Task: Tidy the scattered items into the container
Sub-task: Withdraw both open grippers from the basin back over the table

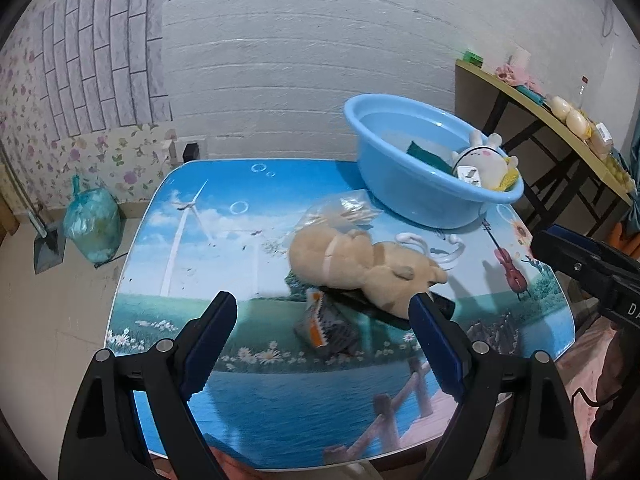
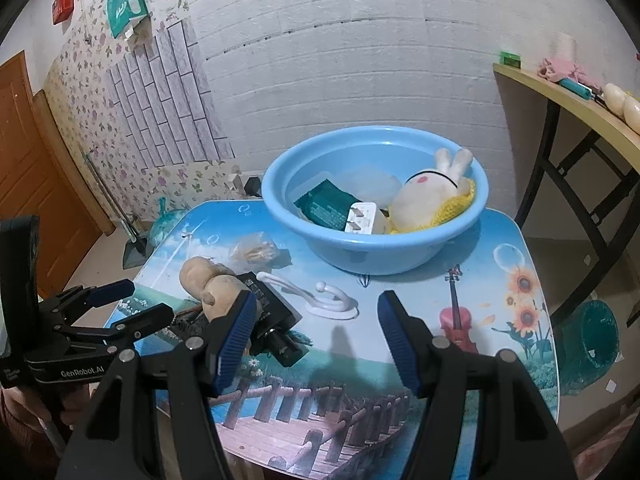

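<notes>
A blue basin (image 1: 404, 196) (image 2: 360, 256) stands at the table's far side and holds a white rabbit plush (image 2: 424, 196), a green packet (image 2: 324, 204) and a white plug (image 2: 360, 220). On the table lie a tan plush toy (image 1: 360, 264) (image 2: 212, 284) over a black adapter (image 2: 272, 312), a snack packet (image 1: 324, 324), a clear bag (image 1: 348, 212) (image 2: 256, 252) and a white hook (image 2: 332, 300) (image 1: 436, 248). My left gripper (image 1: 324, 312) is open and empty, just before the plush. My right gripper (image 2: 316, 316) is open and empty above the hook.
The table (image 2: 500, 248) has a printed scenery top. A wooden side table (image 2: 560, 92) with small items stands at the right. A green bin (image 2: 592, 340) sits on the floor right. A tied rubbish bag (image 1: 92, 220) and dustpan (image 1: 48, 248) lie left.
</notes>
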Action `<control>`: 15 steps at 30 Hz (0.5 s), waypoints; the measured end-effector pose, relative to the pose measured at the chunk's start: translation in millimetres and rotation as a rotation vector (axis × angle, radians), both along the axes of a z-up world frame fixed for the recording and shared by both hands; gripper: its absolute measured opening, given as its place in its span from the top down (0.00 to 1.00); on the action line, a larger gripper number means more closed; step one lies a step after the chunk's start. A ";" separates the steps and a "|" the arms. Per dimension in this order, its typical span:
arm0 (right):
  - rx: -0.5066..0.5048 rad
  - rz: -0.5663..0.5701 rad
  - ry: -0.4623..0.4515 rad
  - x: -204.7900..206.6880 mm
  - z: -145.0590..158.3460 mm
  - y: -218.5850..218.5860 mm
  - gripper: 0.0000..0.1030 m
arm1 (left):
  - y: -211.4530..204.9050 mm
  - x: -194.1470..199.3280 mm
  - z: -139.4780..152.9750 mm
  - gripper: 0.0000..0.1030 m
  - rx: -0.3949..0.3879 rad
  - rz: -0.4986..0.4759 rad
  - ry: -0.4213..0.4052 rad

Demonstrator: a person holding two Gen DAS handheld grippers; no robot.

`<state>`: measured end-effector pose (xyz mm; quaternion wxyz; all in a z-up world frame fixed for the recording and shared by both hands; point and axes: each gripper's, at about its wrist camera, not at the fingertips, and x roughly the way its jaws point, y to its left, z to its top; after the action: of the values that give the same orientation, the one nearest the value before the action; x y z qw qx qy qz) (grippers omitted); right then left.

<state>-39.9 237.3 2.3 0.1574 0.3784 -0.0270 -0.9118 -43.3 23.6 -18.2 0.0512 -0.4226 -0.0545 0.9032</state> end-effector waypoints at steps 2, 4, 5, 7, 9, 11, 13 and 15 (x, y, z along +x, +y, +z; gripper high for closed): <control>0.004 -0.002 -0.005 0.4 -1.1 -0.8 0.39 | -3.4 1.3 -1.8 0.15 -0.003 0.007 -0.003; 0.005 -0.002 -0.009 1.1 -2.5 -1.3 0.39 | -5.9 2.6 -3.1 0.15 -0.016 0.011 0.000; 0.005 -0.001 -0.009 1.8 -3.2 -1.7 0.39 | -7.6 4.1 -4.0 0.15 -0.025 0.011 0.002; 0.006 -0.003 -0.013 1.6 -5.4 -2.5 0.39 | -11.2 5.8 -5.9 0.15 -0.029 0.015 0.000; 0.006 -0.004 -0.023 0.8 -8.5 -3.3 0.39 | -16.0 6.4 -9.0 0.15 -0.024 0.023 -0.005; 0.009 -0.003 -0.032 -0.2 -11.6 -4.6 0.39 | -19.8 5.5 -12.3 0.15 -0.021 0.031 -0.013; 0.015 0.000 -0.039 -0.8 -14.1 -6.7 0.39 | -21.5 4.5 -14.4 0.15 -0.019 0.034 -0.019; 0.019 0.003 -0.043 -0.6 -15.9 -8.6 0.39 | -22.8 3.2 -15.6 0.15 -0.014 0.032 -0.019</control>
<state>-40.6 228.7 -13.6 0.1546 0.3993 -0.0210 -0.9035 -40.0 0.8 -33.8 0.0332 -0.4307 -0.0553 0.9002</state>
